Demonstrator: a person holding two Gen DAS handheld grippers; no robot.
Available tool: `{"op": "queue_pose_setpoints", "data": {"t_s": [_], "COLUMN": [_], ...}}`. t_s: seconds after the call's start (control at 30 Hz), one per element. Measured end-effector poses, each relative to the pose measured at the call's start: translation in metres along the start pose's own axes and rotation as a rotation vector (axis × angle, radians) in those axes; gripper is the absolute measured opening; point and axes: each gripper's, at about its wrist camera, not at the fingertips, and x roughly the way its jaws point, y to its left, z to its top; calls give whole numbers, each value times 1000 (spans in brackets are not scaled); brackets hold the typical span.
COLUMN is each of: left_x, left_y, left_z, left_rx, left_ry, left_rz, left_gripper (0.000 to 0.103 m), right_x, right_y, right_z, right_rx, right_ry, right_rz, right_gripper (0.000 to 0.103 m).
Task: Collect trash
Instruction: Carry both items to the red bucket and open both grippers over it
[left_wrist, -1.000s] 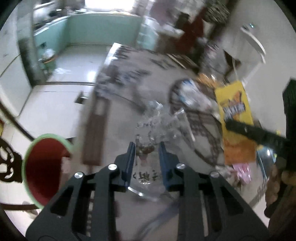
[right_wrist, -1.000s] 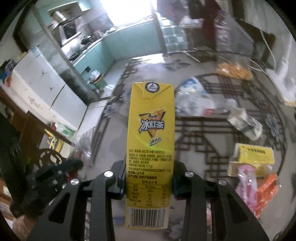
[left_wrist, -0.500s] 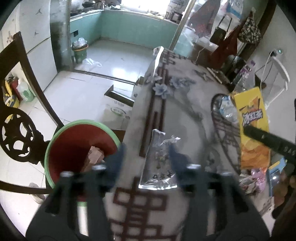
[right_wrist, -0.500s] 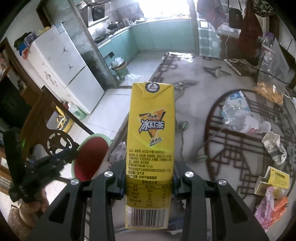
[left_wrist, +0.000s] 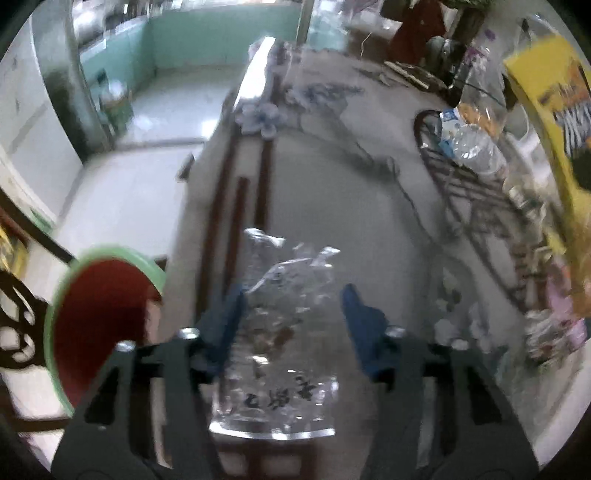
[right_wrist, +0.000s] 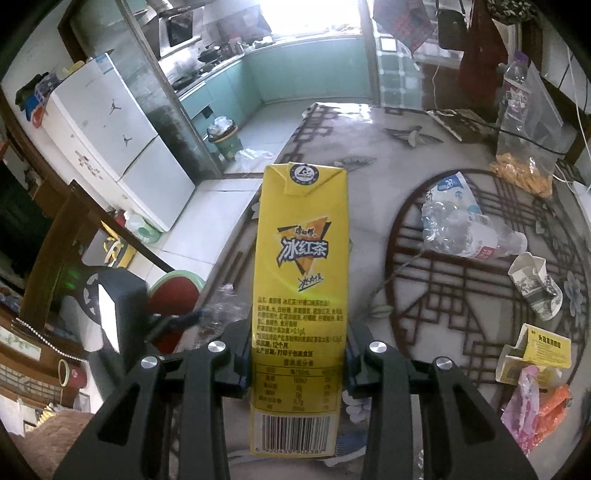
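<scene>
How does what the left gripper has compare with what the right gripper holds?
The clear plastic wrapper is crumpled and transparent; the yellow iced-tea carton is rigid and opaque. The left gripper stands open around the wrapper, while the right gripper is clamped on the carton. Both are printed trash.

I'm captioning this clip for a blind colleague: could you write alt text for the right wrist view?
The right gripper is shut on a tall yellow iced tea carton, held upright over a patterned table. Right of it lie a crushed plastic bottle, a crumpled paper cup and wrappers; lower left sits a red bin with a green rim.
</scene>
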Motion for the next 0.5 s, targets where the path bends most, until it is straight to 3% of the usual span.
{"op": "queue_pose_setpoints", "data": {"t_s": [0.07, 0.17, 0.27, 0.5], "left_x": [-1, -14, -43, -140], "left_y": [1, 13, 28, 72], "left_z": [0, 2, 7, 7], "left_rx": [7, -54, -126, -253], "left_ry": [2, -9, -75, -279], "left_rz": [-1, -22, -16, 100], "left_gripper": [23, 21, 20, 21], "right_x": [1, 2, 0, -6], "right_y": [2, 8, 17, 49], "right_z": [1, 2, 3, 14], "right_rx": [-5, -20, -43, -107], "right_ry": [1, 1, -4, -52], "right_rz": [5, 16, 30, 85], "right_gripper": [35, 35, 35, 35]}}
